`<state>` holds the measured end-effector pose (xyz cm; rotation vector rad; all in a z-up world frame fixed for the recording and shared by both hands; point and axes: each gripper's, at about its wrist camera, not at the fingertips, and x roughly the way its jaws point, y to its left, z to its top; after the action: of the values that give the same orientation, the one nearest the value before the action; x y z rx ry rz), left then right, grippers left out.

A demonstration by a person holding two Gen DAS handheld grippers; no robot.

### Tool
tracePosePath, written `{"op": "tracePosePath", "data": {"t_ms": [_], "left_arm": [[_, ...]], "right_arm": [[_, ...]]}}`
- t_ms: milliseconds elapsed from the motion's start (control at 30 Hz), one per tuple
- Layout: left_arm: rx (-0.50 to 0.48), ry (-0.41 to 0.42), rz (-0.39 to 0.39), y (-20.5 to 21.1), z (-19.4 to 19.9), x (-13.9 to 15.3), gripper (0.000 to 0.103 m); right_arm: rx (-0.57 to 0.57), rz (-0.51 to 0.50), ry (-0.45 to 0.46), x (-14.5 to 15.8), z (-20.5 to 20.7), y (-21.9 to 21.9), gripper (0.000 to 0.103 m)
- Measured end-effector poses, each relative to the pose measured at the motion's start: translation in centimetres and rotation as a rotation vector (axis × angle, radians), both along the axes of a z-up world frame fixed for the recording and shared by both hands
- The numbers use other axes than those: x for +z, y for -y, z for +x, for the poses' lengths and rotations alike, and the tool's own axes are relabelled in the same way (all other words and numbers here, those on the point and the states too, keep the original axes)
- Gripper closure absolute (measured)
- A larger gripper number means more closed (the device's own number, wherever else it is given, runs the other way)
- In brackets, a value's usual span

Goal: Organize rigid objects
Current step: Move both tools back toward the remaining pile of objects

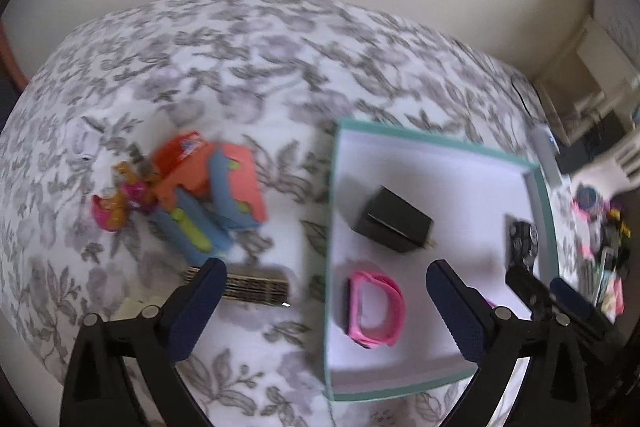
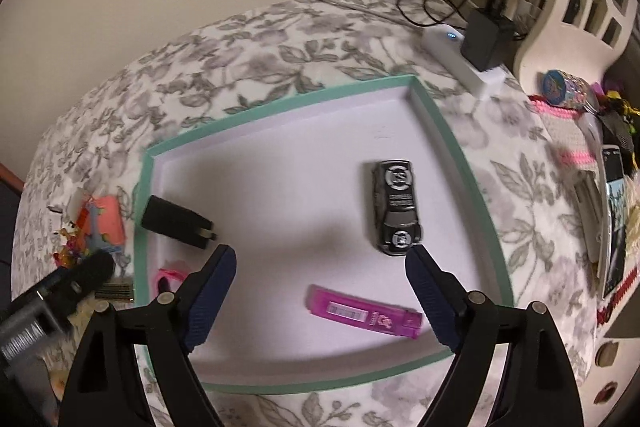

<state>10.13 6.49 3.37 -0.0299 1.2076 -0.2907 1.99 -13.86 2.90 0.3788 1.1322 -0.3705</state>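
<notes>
While both grippers hang spread wide with nothing between their fingers, the main hazard lies at the teal-rimmed box lid [image 2: 460,147], taken here as the landmark. It sits on the soft floral bedspread [image 1: 240,39], so downward pressure on its rim could tip it and slide the contents. Outside the lid's left wall lies the heap of toys [image 1: 200,195], orange and blue pieces overlapping; a grasp there may catch two parts at once or drag neighbours along. The flat comb-like bar [image 1: 256,287], just beside that wall and directly ahead of the left gripper [image 1: 324,281], looks thin and low, so in all likelihood the fingers would dig into the fabric before closing on it. Motion blur in the left wrist view makes its exact shape uncertain.

Inside the lid, the black plug adapter [image 2: 176,223] rests near the left wall, the toy car [image 2: 396,207] near the right wall, the pink watch band [image 1: 374,311] at the near left corner, and the pink lighter [image 2: 364,311] at the near edge under the right gripper [image 2: 320,267].

Only the right wrist view shows the lighter, the whole car and the white power strip [image 2: 460,55] beyond the lid's far corner. Only the left wrist view shows the toy heap and watch band clearly.
</notes>
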Motion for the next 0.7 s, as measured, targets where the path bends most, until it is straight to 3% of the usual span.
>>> {"op": "tracePosePath", "data": {"t_ms": [433,700], "left_arm": [[0.242,0.044,-0.001,-9.3,2.1,0.8,0.0],[0.395,0.077,0.082,-16.7,2.5,1.3,0.0]], "right_arm": [[0.16,-0.019,0.044,0.0,1.9,-6.1,0.016],[0.28,-0.008,0.022,-1.2,3.5,-11.5,0.016]]}}
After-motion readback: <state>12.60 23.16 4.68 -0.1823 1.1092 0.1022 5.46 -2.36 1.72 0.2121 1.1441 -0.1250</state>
